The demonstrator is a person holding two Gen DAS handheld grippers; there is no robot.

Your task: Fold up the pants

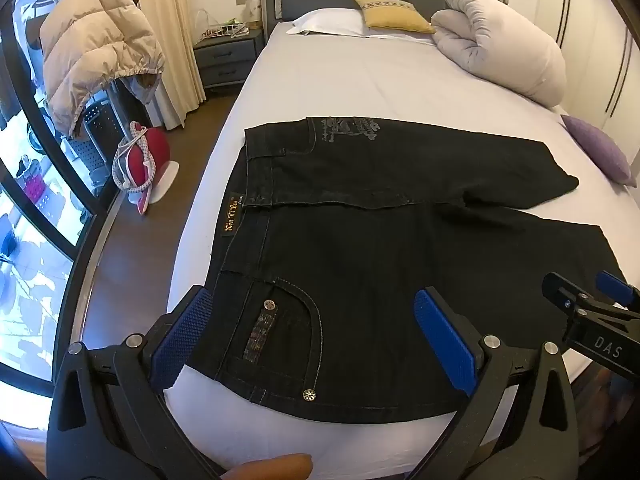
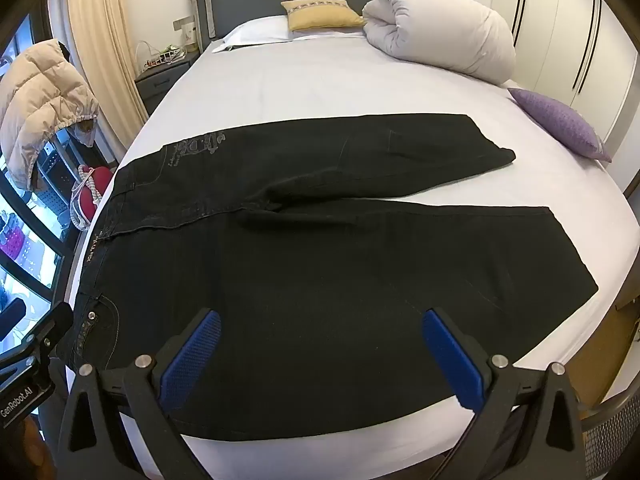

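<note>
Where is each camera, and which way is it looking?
Left wrist: on the left gripper, looking down at the waist end of the pants; a fingertip and the right gripper show.
Right wrist: on the right gripper, looking down over the pants' near leg; the left gripper shows.
Both show: pants, bed, yellow pillow, both grippers open.

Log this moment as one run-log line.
stage: before first fold | pants: spread flat on bed, legs apart | left gripper: open above waist pocket | right gripper: open above near leg | held: nothing
</note>
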